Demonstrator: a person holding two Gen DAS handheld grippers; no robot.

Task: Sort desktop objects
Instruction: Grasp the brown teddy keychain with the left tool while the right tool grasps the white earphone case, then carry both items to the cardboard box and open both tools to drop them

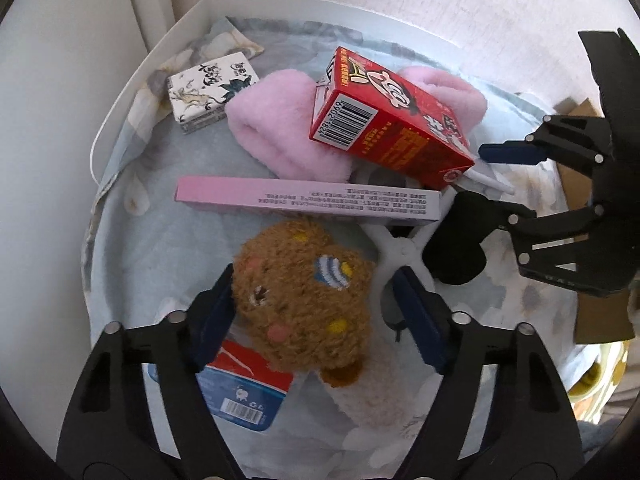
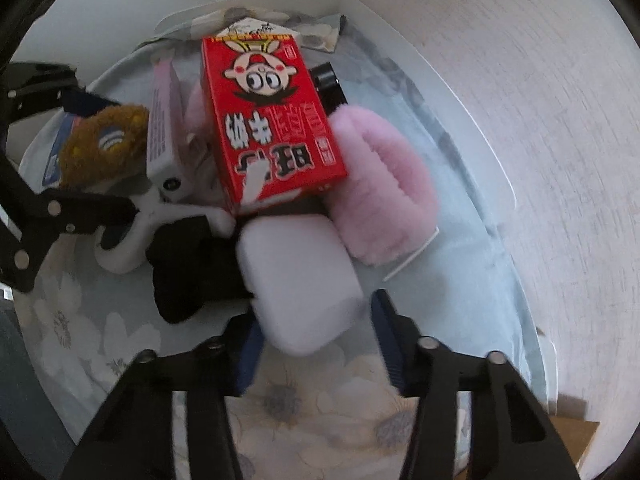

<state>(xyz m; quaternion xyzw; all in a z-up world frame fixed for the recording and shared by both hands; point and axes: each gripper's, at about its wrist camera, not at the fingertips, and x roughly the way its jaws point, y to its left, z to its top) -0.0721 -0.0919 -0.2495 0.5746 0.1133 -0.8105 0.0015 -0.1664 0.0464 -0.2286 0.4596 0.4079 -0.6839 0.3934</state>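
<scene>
A white bin point(image 1: 132, 72) lined with floral cloth holds the objects. My left gripper point(image 1: 316, 304) is open around a brown plush bear point(image 1: 304, 296), fingers on either side, not squeezing. My right gripper point(image 2: 316, 340) is open around a white rounded case point(image 2: 296, 280); it also shows in the left wrist view point(image 1: 516, 184). A red milk carton point(image 1: 388, 116) point(image 2: 268, 120) lies on a pink fluffy item point(image 1: 288, 132) point(image 2: 384, 196). A long pink box point(image 1: 308, 200) point(image 2: 160, 132), white scissors point(image 1: 400, 252) point(image 2: 152, 216) and a black cloth item point(image 1: 456, 240) point(image 2: 192, 276) lie between.
A small white patterned box point(image 1: 208, 88) sits at the bin's far left. A blue-and-red packet point(image 1: 244, 392) lies under the bear. A black cylinder point(image 2: 330, 84) lies behind the carton. Cardboard point(image 1: 600, 316) sits outside the bin at right. A pale wall surrounds the bin.
</scene>
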